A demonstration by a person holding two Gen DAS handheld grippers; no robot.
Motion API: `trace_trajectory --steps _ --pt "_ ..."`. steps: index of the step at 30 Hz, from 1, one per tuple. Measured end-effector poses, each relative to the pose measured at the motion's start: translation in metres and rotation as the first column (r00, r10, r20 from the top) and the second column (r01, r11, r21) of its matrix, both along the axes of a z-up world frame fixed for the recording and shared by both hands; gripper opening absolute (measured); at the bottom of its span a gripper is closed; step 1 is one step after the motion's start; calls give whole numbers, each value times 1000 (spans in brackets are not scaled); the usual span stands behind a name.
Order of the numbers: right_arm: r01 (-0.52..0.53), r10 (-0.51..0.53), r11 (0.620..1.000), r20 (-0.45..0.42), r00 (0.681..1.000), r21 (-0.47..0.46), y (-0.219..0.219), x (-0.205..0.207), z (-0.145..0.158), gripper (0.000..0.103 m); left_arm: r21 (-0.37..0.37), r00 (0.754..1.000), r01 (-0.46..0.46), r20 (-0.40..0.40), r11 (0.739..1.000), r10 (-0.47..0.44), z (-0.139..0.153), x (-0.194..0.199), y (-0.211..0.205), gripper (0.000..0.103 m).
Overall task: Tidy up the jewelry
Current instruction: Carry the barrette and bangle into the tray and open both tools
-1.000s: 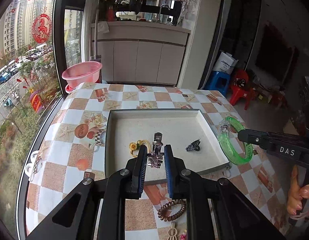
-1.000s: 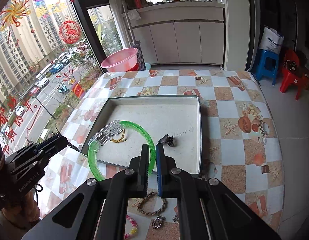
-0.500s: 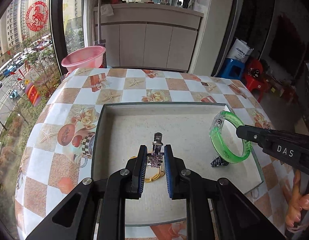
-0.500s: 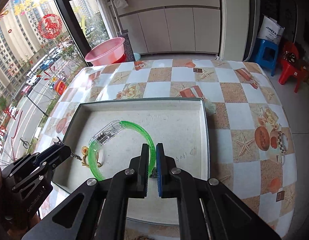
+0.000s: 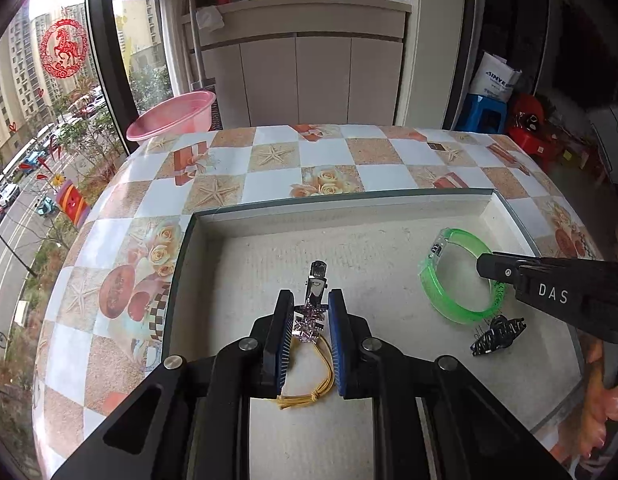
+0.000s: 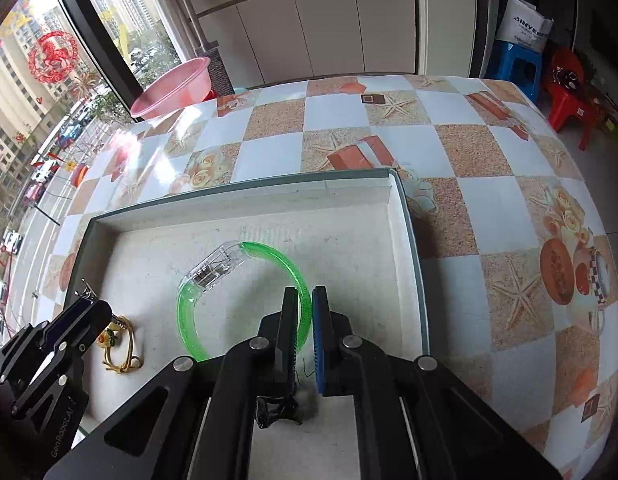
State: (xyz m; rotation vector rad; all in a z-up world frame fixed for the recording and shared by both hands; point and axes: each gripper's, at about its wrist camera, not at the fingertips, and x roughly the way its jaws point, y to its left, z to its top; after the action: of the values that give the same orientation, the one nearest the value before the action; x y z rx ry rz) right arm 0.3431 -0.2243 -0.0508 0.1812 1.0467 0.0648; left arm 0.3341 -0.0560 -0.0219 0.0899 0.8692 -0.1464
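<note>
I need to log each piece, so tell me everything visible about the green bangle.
The green bangle is a translucent bright green ring that looks like plastic, with one clear section showing small dark parts inside. The right gripper is shut on its rim, pinching the green band between the pads. It hangs tilted over the white tray, at the tray's right side in the left wrist view, just beyond a black claw clip. Whether it touches the tray floor cannot be told.
</note>
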Motion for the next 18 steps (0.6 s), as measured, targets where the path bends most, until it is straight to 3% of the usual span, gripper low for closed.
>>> trace_trajectory --steps 7,10,11,16,18 --pt "-12 12 1000 -15 1000 -1 3 2 -8 12 33 1000 -15 -19 999 16 -9 0 -2 31" --pt "-12 13 999 -10 1000 42 0 0 -5 34 45 1000 -24 -2 999 24 -6 -3 -4 31" --pt "-10 10 998 1 1000 56 -2 -2 -2 47 49 1000 -23 3 999 22 -4 -4 -5 31" --pt "-10 3 995 70 998 99 -8 -18 23 52 51 1000 -23 4 998 23 1 -5 -8 31" --pt "-8 -2 994 96 995 108 -11 -27 34 58 63 1000 -18 3 998 18 2 -7 -11 31"
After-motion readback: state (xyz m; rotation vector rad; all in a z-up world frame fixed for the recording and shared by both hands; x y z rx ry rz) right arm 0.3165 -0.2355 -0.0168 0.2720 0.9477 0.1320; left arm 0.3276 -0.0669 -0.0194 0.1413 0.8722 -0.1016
